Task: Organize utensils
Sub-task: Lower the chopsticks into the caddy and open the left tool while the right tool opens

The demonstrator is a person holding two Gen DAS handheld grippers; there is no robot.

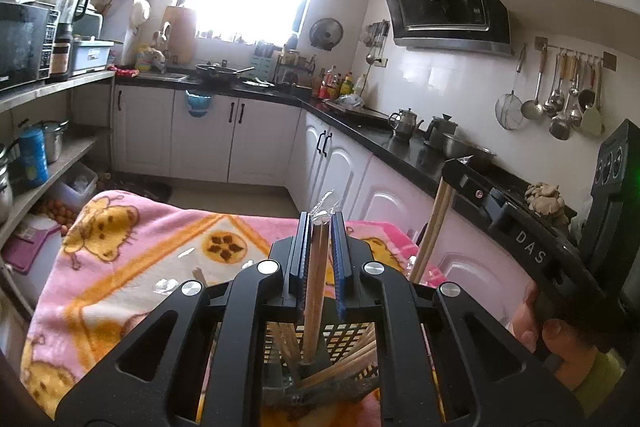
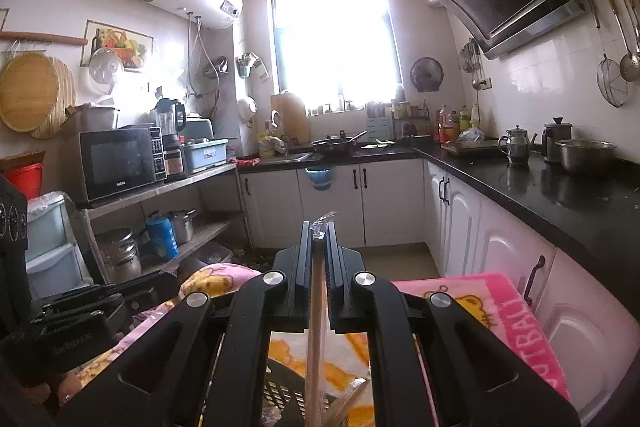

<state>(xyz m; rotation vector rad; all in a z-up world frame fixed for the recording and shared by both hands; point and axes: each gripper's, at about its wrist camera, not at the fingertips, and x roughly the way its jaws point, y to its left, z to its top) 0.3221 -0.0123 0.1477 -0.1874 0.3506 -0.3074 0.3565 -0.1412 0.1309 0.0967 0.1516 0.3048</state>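
My left gripper point(image 1: 320, 223) is shut on a pair of wrapped wooden chopsticks point(image 1: 314, 291), held upright with the lower end inside a black mesh utensil holder point(image 1: 344, 339) that holds several more chopsticks. My right gripper point(image 2: 319, 231) is shut on another wrapped pair of chopsticks point(image 2: 318, 327), also upright above the black holder point(image 2: 284, 395). In the left wrist view the right gripper point(image 1: 456, 167) shows at the right, with its chopsticks point(image 1: 430, 231) hanging down. Both stand over a table with a pink cartoon blanket point(image 1: 132, 259).
A loose wrapped chopstick pair point(image 1: 199, 275) lies on the blanket. White cabinets and a black counter point(image 2: 560, 195) with kettles and a steel bowl run along the right. A shelf with a microwave point(image 2: 116, 163) and pots is at the left.
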